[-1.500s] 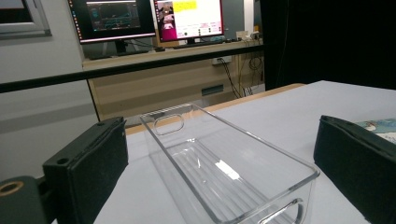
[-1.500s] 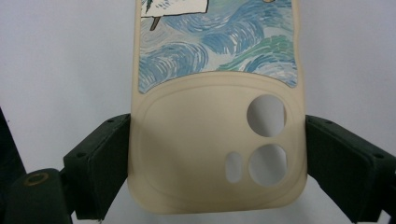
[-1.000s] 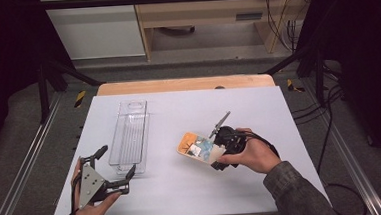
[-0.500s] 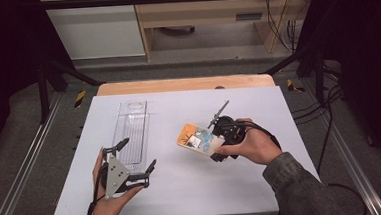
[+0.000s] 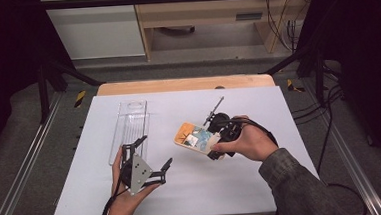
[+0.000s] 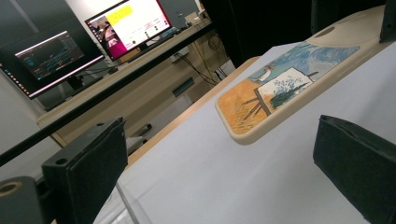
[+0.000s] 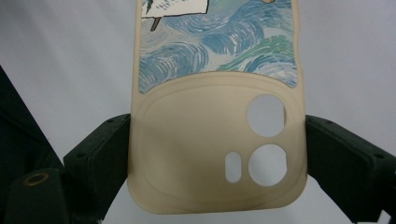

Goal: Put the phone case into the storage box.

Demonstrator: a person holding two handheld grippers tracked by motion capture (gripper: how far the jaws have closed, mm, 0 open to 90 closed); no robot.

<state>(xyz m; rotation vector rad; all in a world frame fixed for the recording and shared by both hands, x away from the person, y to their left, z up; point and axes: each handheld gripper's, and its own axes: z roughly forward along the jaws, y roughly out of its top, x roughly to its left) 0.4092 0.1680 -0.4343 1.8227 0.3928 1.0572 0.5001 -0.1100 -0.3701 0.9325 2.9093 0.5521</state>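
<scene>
A beige phone case (image 5: 193,137) printed with a blue and orange painting is held just above the white table (image 5: 258,108). My right gripper (image 5: 215,147) is shut on it, one jaw pressing each long side at the end with the camera cutouts. In the right gripper view the phone case (image 7: 215,140) fills the gap of the right gripper (image 7: 217,161). My left gripper (image 5: 153,152) stands open and empty to the left of the case, pointing at it. In the left gripper view the phone case (image 6: 285,88) lies beyond the spread jaws of the left gripper (image 6: 219,163).
A clear plastic tray (image 5: 132,123) lies lengthwise on the table's left half, just behind the left hand. Metal rails run along both sides of the table. Monitors (image 6: 126,23) stand on a desk beyond the table's far edge.
My left gripper has moved right, from the table's left front toward the phone case. The right hand has lifted the case slightly.
</scene>
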